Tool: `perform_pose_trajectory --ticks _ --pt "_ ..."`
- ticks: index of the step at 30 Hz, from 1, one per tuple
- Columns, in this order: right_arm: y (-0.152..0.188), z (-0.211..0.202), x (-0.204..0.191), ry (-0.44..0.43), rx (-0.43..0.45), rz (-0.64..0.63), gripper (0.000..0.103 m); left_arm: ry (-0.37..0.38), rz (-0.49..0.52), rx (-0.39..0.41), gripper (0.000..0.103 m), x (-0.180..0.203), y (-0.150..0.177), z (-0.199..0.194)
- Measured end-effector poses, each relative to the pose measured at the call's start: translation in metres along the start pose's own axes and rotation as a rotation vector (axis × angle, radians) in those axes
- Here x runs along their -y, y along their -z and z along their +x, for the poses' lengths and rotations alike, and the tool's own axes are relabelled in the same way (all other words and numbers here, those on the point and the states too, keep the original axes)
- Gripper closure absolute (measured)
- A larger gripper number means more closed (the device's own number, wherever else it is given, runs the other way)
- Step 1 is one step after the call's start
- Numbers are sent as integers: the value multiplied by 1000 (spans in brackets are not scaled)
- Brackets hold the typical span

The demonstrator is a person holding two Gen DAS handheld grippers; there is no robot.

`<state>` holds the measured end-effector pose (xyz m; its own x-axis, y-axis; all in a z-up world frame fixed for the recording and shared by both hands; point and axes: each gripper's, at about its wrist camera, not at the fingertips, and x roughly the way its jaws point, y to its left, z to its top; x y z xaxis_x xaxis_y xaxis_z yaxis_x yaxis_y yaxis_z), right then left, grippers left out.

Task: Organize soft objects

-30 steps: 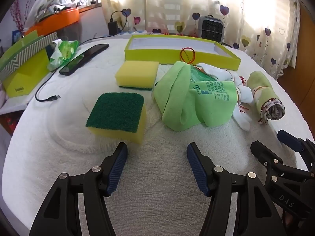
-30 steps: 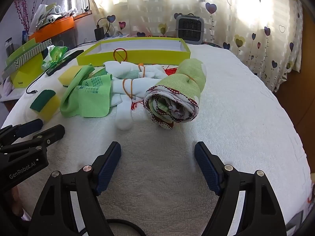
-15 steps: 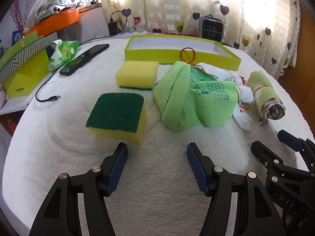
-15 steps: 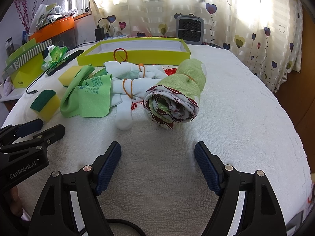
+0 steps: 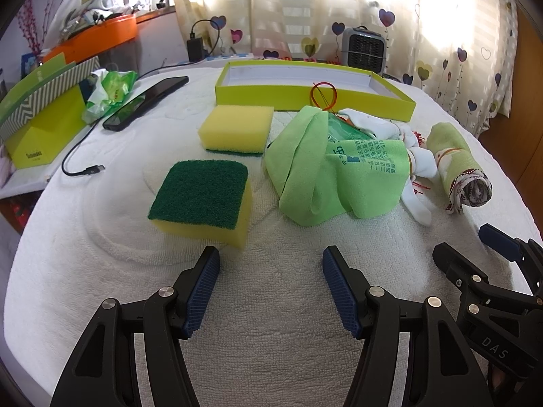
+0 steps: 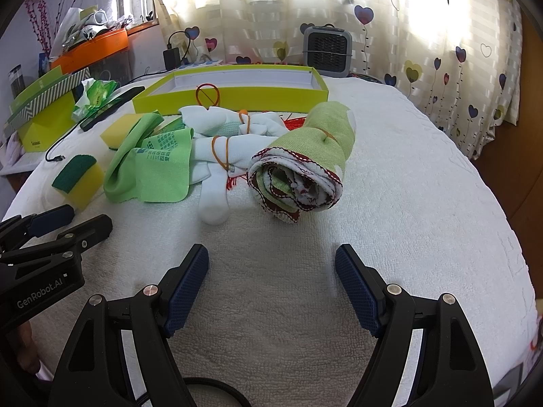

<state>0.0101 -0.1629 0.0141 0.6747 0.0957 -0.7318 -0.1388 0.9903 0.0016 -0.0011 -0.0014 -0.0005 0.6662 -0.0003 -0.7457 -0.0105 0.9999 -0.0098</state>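
On the white towel-covered table lie a green-topped sponge (image 5: pixel 203 196), a yellow sponge (image 5: pixel 236 129), a green cloth (image 5: pixel 325 169), white socks tied with rubber bands (image 6: pixel 220 149) and a rolled green towel (image 6: pixel 305 162). An open yellow box (image 5: pixel 305 91) stands behind them. My left gripper (image 5: pixel 268 271) is open and empty, just in front of the green-topped sponge. My right gripper (image 6: pixel 271 271) is open and empty, in front of the rolled towel.
A black phone (image 5: pixel 146 101) with a cable (image 5: pixel 81 166) lies at the left. A yellow-green box (image 5: pixel 40 118) and a green packet (image 5: pixel 108 88) sit at the left edge. A small heater (image 5: pixel 363 47) stands behind the box.
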Motion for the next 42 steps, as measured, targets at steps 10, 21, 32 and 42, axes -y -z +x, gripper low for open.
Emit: perform_pose_trajectory --ticks 10,21,32,42 --pt "0 0 0 0 0 0 26 -1 0 1 41 0 0 0" --pt "0 0 0 0 1 0 26 -2 1 1 41 0 0 0" --pt "0 -1 1 0 1 0 26 -2 1 1 41 0 0 0" --pt "0 0 0 -1 0 0 26 7 8 -1 41 2 -2 -1"
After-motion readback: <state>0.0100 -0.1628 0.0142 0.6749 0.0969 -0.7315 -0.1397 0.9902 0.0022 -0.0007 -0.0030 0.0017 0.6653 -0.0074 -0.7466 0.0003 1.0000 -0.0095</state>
